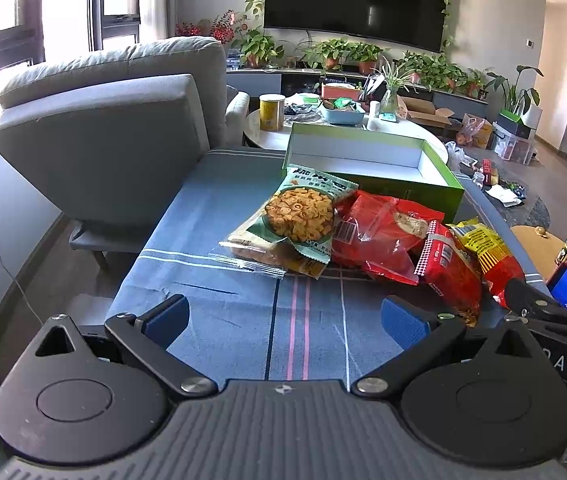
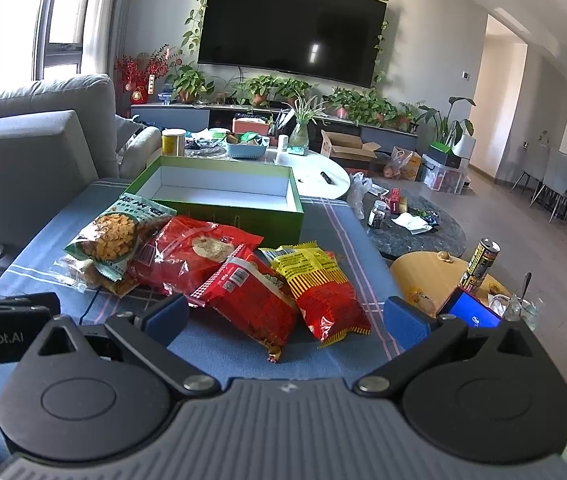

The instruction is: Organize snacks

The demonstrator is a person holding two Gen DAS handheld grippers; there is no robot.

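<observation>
Several snack bags lie in a row on the blue striped cloth (image 1: 211, 312) in front of an open, empty green box (image 1: 367, 160) (image 2: 219, 196). From the left: a green bag of crackers (image 1: 299, 216) (image 2: 115, 236), a large red bag (image 1: 379, 232) (image 2: 191, 252), a smaller red bag (image 1: 447, 276) (image 2: 251, 300) and a yellow and red bag (image 1: 487, 252) (image 2: 319, 288). My left gripper (image 1: 285, 320) is open and empty above the cloth, short of the bags. My right gripper (image 2: 285, 320) is open and empty, its fingers either side of the two right-hand bags.
A grey armchair (image 1: 115, 120) stands to the left. A white round table (image 2: 323, 172) with a yellow can (image 1: 271, 112) and clutter lies behind the box. To the right are a low dark table (image 2: 419, 232), a yellow stool (image 2: 427, 276), a drinks can (image 2: 479, 264) and a phone (image 2: 469, 312).
</observation>
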